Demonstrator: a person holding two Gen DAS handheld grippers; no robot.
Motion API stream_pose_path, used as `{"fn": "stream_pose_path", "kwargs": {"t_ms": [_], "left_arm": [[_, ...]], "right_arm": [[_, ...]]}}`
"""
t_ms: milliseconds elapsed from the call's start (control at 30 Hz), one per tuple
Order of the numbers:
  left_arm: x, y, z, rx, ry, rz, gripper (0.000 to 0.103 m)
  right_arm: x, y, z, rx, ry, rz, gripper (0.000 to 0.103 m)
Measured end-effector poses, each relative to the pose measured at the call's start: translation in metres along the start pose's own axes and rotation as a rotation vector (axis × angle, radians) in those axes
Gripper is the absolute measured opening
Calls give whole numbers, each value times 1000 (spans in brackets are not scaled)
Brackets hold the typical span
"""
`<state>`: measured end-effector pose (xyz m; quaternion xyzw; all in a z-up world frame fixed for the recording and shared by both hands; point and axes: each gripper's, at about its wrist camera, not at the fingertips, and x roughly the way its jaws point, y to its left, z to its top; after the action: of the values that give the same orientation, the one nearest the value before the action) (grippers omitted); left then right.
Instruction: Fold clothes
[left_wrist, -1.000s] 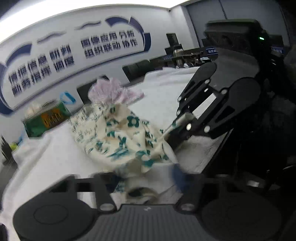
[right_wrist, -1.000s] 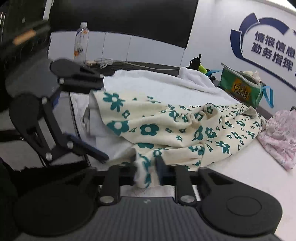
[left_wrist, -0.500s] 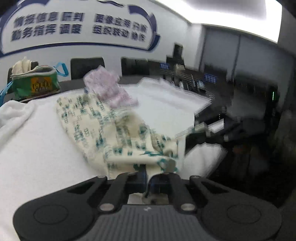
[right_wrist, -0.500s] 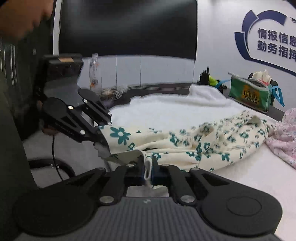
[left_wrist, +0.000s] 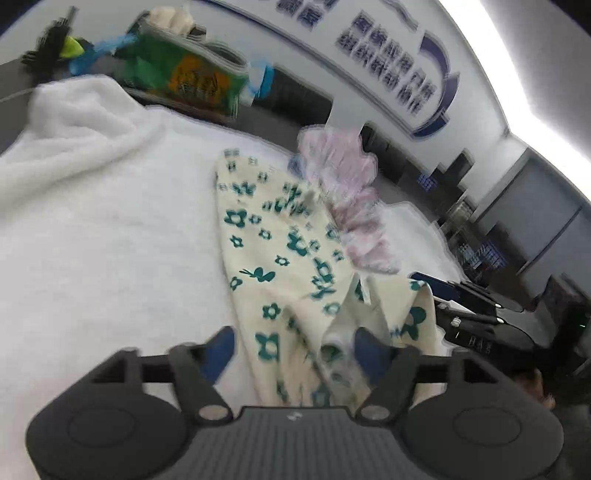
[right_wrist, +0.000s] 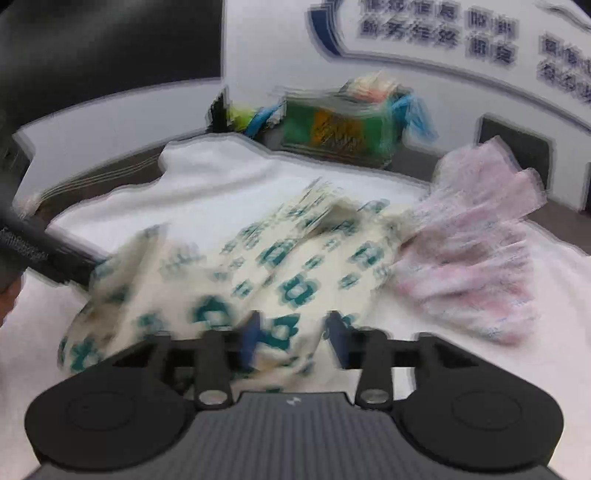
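Note:
A cream garment with teal flowers (left_wrist: 280, 258) lies bunched on the white towel-covered table (left_wrist: 92, 221). My left gripper (left_wrist: 293, 349) is open, its blue pads (left_wrist: 218, 350) wide apart over the near end of the garment. In the right wrist view, which is blurred by motion, the same flowered garment (right_wrist: 295, 258) lies crumpled in front of my right gripper (right_wrist: 293, 336), which is open with cloth between its blue pads (right_wrist: 251, 339). The right gripper's black body (left_wrist: 476, 317) shows at the garment's right edge, and the left gripper (right_wrist: 44, 254) shows at its left.
A pink patterned garment (left_wrist: 347, 206) (right_wrist: 472, 251) lies just beyond the flowered one, touching it. A green bag with blue handles (left_wrist: 184, 74) (right_wrist: 340, 129) stands at the table's far edge. A bunched white towel fold (left_wrist: 81, 110) rises at the far left.
Both grippers were shut on the flowered garment's edge half a second ago and now stand open. The garment has dropped onto the table, and both cameras have swung toward the far wall.

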<state>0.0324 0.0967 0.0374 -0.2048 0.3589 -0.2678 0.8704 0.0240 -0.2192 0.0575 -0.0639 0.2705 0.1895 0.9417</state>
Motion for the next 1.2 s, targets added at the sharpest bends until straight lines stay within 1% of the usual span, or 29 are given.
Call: {"fn": "stream_pose_path", "kwargs": {"t_ms": [33, 67, 100, 133, 167, 200, 267, 333, 400, 467, 500, 533, 567, 600, 633, 667, 700, 767, 833, 867, 933, 967, 1000, 1033, 1067, 1100, 1133, 1167, 1200], "left_arm": [[-15, 1, -9, -1, -37, -34, 84], [-28, 1, -17, -1, -72, -65, 88], [-30, -4, -25, 13, -87, -78, 89], [-31, -9, -32, 27, -102, -91, 89], [-33, -15, -39, 44, -115, -101, 89], [-30, -23, -43, 82, -110, -84, 89], [-20, -37, -47, 170, -116, -24, 89], [-10, -42, -52, 235, -112, -9, 89], [1, -40, -55, 228, -62, -6, 86], [5, -40, -58, 234, -45, -2, 83], [6, -40, -58, 238, -45, -6, 81], [6, -40, -58, 239, -39, -15, 71], [6, -39, -59, 240, -32, -22, 46], [8, -39, -58, 239, -18, -22, 32], [9, -38, -58, 239, -3, -21, 17], [10, -38, -58, 239, 11, -21, 10], [9, -38, -59, 238, 23, -21, 7], [-1, -38, -63, 238, 61, -30, 3], [-14, -38, -68, 232, 100, -48, 2], [-23, -39, -73, 239, 116, -73, 2], [-37, -41, -86, 224, 147, -121, 2], [-38, -43, -92, 225, 167, -125, 3], [-37, -43, -94, 234, 163, -122, 5], [-36, -42, -97, 244, 159, -118, 11], [-35, -42, -98, 250, 155, -115, 28], [-31, -41, -94, 235, 147, -110, 41], [-27, -40, -89, 219, 139, -105, 65], [-24, -39, -85, 203, 132, -99, 77], [-20, -38, -80, 187, 124, -94, 79]], "right_arm": [[-15, -6, -1, 18, -34, -25, 55], [-32, -13, -4, 41, -68, -27, 58], [-47, -20, -10, 62, -97, 18, 60], [-61, -25, -19, 81, -123, 83, 68], [-71, -29, -30, 106, -138, 173, 74], [-75, -31, -41, 127, -138, 250, 75], [-74, -21, -61, 117, -102, 321, 75], [-73, -7, -73, 64, -71, 324, 75], [-66, 2, -75, 33, -41, 313, 75], [-59, 11, -78, 1, -11, 302, 73], [-56, 16, -79, -14, 3, 297, 71], [-52, 21, -81, -30, 18, 292, 56], [-49, 25, -82, -46, 33, 286, 37], [-46, 26, -82, -42, 45, 287, 32], [-47, 24, -83, -32, 37, 302, 26], [-50, 21, -83, -25, 20, 322, 13], [-56, 22, -84, -38, 4, 338, 9], [-70, 27, -85, -91, -14, 361, 4], [-83, 33, -84, -140, -4, 392, 1], [-93, 36, -85, -165, 1, 418, 1], [-110, 42, -92, -202, 43, 462, 1], [-118, 45, -95, -218, 68, 483, 1], [-124, 47, -98, -224, 93, 489, 1], [-126, 47, -100, -209, 111, 489, 3], [-126, 45, -101, -186, 125, 491, 9], [-126, 40, -101, -144, 118, 491, 14], [-125, 33, -99, -93, 99, 492, 35], [-124, 27, -96, -41, 81, 492, 56], [-123, 20, -94, 11, 62, 492, 60]]}}
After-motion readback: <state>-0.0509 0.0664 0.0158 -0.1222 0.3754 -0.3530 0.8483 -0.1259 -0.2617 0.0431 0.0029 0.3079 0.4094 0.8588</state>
